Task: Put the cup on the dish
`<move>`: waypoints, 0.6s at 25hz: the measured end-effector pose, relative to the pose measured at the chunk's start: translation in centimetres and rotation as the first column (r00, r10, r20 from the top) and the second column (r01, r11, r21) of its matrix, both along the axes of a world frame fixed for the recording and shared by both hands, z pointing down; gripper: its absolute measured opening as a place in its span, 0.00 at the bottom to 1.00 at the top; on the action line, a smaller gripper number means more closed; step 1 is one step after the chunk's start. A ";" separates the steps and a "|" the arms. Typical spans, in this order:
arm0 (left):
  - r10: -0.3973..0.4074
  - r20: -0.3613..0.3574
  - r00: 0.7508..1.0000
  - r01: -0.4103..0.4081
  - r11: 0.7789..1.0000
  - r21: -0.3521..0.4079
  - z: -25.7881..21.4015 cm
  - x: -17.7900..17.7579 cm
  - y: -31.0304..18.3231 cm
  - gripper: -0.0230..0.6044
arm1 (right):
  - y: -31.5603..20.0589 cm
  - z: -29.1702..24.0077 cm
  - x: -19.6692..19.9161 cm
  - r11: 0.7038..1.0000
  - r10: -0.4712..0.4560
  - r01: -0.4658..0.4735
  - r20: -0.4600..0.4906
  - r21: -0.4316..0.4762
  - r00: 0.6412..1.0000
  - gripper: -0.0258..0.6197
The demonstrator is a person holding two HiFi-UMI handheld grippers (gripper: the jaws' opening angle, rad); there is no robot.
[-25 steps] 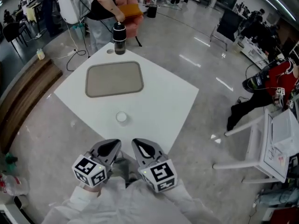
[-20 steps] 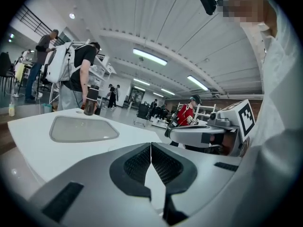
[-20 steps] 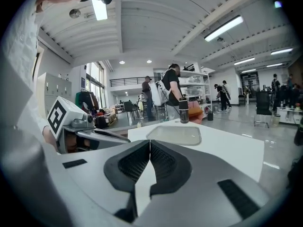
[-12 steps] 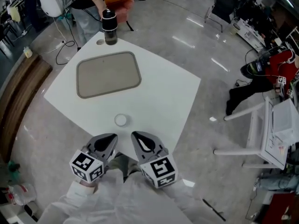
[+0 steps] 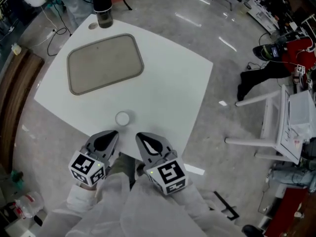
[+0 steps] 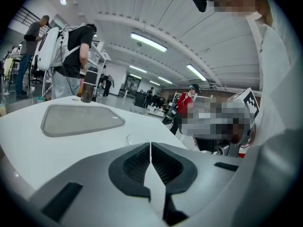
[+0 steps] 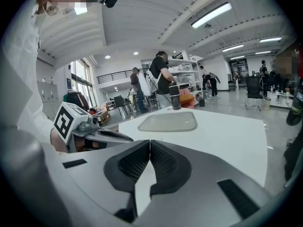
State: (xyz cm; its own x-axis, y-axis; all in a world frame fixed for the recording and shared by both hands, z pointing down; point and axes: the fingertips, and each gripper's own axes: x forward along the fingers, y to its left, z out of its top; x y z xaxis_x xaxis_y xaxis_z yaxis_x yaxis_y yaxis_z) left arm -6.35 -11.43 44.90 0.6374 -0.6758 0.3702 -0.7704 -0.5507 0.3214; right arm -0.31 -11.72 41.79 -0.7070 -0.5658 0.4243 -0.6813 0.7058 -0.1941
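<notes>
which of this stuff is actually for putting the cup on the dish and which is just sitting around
For the job:
- cup, near the front edge of the table
- dish, empty
- left gripper and right gripper, both shut, holding nothing

Just lying about:
- black bottle, at the table's far corner

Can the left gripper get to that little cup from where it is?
Probably yes: the cup sits just ahead of the left gripper with nothing between, though its fingers are shut.
</notes>
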 end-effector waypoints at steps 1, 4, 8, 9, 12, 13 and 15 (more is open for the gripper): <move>0.001 0.004 1.000 -0.001 1.000 0.000 0.2 0.0 -0.1 0.05 | -0.1 0.2 0.0 1.000 0.002 -0.002 0.000 -0.010 1.000 0.06; 0.000 0.024 1.000 0.000 1.000 -0.007 1.0 -0.3 -0.5 0.05 | -0.5 0.8 -0.3 0.999 0.012 -0.012 0.004 -0.038 1.000 0.06; -0.007 0.038 0.999 0.008 1.000 -0.015 2.1 -0.8 -1.0 0.06 | -0.5 1.5 -0.5 0.998 0.013 -0.013 -0.004 -0.054 1.000 0.06; -0.009 0.042 0.999 0.010 1.000 -0.013 2.4 -0.8 -1.1 0.10 | -0.4 1.8 -0.5 0.998 0.014 -0.014 -0.008 -0.062 1.000 0.06; 0.003 0.066 0.998 -0.002 1.000 -0.011 3.1 -0.5 -1.3 0.20 | -0.1 2.6 0.0 0.995 0.027 -0.028 -0.014 -0.095 1.000 0.06; 0.008 0.073 0.997 -0.007 1.000 -0.011 3.3 -0.3 -1.3 0.22 | 0.0 2.8 0.2 0.994 0.032 -0.034 -0.016 -0.103 0.999 0.06; 0.013 0.083 0.996 -0.011 1.000 -0.014 3.8 0.0 -1.5 0.26 | 0.0 3.1 0.6 0.993 0.041 -0.043 -0.020 -0.112 0.999 0.06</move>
State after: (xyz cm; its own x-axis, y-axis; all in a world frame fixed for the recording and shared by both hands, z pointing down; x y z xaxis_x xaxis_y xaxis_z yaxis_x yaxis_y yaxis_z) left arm -6.31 -12.97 48.67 0.6122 -0.6627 0.4313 -0.7881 -0.5559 0.2644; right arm 0.33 -11.71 44.85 -0.6753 -0.5429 0.4993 -0.7141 0.6506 -0.2585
